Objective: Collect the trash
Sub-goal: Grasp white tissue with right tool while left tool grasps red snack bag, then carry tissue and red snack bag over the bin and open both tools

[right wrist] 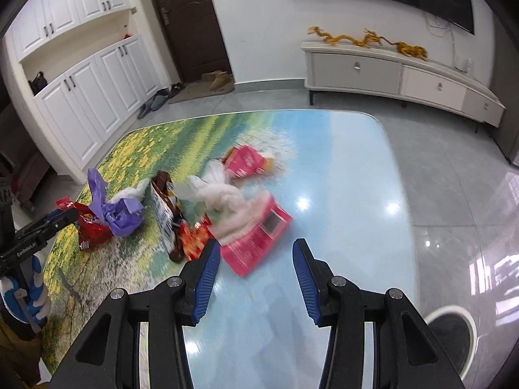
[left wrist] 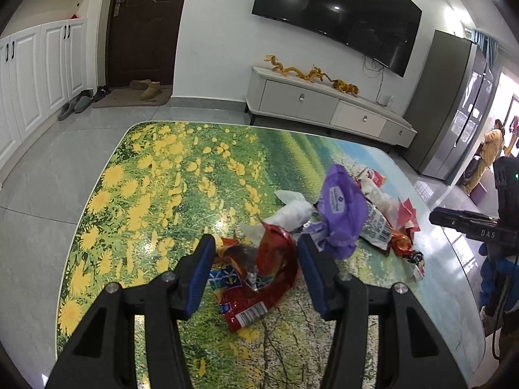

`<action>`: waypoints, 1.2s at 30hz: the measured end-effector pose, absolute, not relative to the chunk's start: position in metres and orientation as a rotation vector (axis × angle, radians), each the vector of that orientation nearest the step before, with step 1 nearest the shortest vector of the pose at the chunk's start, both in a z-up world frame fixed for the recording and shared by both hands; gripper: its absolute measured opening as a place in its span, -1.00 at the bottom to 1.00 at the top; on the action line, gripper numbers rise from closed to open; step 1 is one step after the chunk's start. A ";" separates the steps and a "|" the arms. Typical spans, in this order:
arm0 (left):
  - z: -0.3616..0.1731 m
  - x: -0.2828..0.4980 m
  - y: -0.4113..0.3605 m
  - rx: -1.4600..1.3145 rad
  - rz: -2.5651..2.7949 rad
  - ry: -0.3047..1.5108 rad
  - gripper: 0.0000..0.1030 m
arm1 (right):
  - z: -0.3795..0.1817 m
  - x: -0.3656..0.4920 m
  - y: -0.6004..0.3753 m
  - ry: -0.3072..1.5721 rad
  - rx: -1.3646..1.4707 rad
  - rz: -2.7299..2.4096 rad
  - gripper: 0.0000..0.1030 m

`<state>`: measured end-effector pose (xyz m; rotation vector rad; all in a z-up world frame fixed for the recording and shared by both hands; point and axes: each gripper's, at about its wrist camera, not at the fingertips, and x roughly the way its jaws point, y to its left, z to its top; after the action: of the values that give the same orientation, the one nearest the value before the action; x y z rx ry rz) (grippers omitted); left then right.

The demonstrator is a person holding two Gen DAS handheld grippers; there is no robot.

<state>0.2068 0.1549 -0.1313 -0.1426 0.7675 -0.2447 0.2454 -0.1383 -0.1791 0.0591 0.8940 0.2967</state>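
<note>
Your left gripper (left wrist: 256, 256) gapes over a crumpled shiny red foil wrapper (left wrist: 259, 288) on the flower-print table (left wrist: 146, 168); your right gripper (right wrist: 256, 261), also open, nears a pink packet (right wrist: 259, 240).

Bright indoor light glares off the glossy table (right wrist: 340, 201) and the television (left wrist: 337, 16), fisheye edges bend darkly, and the right wrist view smears with motion blur.

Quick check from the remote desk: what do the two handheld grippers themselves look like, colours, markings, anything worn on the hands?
Both match: black angular frames with silver pivot screws and ribbed blue pads lining the jaws. The left gripper carries white "GenRobot.AI" lettering on its side, seen from the right wrist; the right gripper shows "DAS" in the left wrist view. The hand on the left gripper wears a blue and white glove.
</note>
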 end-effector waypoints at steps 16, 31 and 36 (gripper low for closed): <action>-0.155 0.211 0.168 -0.244 -0.259 0.819 -0.91 | -0.213 0.312 -0.072 0.944 -0.124 0.394 -0.11; -0.123 0.160 0.177 -0.293 -0.273 0.751 -0.98 | -0.154 0.269 -0.079 0.774 -0.034 0.450 -0.63; -0.097 0.137 0.173 -0.269 -0.295 0.704 -0.98 | -0.129 0.237 -0.088 0.726 -0.009 0.456 -0.63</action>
<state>0.1367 0.1726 -0.0968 -0.2687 0.7041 -0.2951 0.2367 -0.0878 -0.1289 -0.0092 0.7257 0.4563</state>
